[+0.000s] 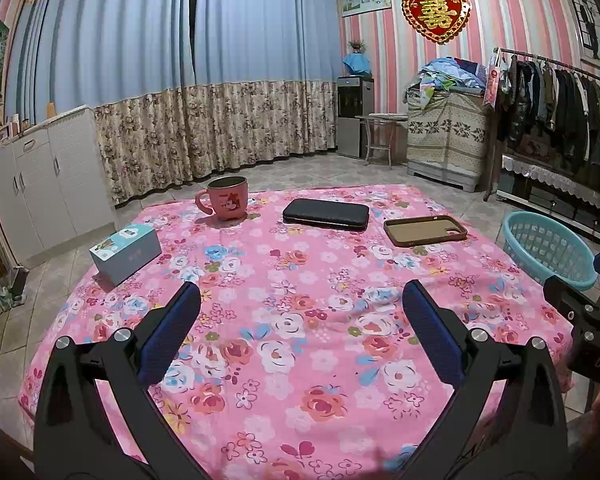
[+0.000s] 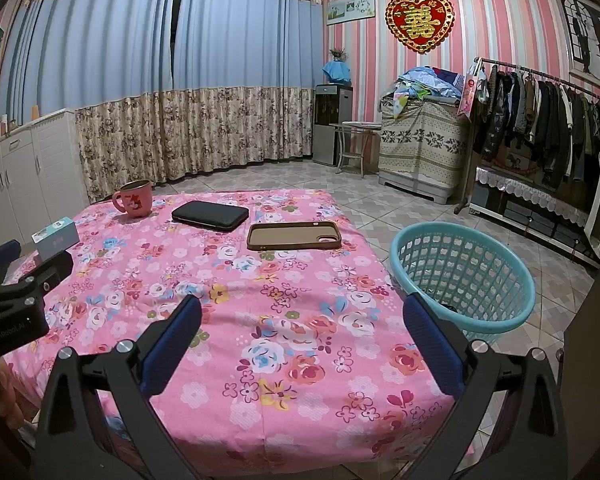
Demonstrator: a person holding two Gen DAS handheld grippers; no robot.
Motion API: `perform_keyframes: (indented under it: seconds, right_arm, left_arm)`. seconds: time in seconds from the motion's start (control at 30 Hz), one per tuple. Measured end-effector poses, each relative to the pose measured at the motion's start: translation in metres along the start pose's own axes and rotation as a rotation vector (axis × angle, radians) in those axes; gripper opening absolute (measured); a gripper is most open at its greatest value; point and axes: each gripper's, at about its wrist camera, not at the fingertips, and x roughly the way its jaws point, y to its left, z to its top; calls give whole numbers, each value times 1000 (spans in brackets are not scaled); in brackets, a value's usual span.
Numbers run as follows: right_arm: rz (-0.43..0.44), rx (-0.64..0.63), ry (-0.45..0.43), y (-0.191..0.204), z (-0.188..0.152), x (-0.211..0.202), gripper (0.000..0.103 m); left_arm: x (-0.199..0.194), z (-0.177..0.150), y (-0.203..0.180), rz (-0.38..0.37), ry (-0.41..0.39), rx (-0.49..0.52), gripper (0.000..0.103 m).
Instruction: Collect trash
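A table under a pink floral cloth [image 1: 300, 320] [image 2: 260, 300] carries a pink mug [image 1: 224, 198] [image 2: 134, 199], a black zip case [image 1: 326, 213] [image 2: 210, 214], a brown phone case [image 1: 425, 230] [image 2: 294, 235] and a light blue box [image 1: 125, 249] [image 2: 56, 239]. A turquoise mesh basket [image 1: 548, 246] [image 2: 460, 276] stands on the floor off the table's right side. My left gripper [image 1: 300, 300] hovers open over the near middle of the cloth, holding nothing. My right gripper [image 2: 302, 312] is open and empty above the near right corner, beside the basket.
White cabinets [image 1: 44, 184] line the left wall and long curtains [image 1: 204, 100] hang behind the table. A water dispenser [image 2: 332, 124], a small stool, a cloth-covered unit [image 2: 420, 148] and a clothes rack [image 2: 540, 120] stand at the right. Tiled floor lies beyond the table.
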Motion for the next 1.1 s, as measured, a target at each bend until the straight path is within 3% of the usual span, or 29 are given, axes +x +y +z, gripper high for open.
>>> perform_keyframes:
  seconds: [1.1]
  right_arm:
    - [2,-3,-8,2,2,1,98]
  left_arm:
    - [0,-1,9,19,-6,5,98]
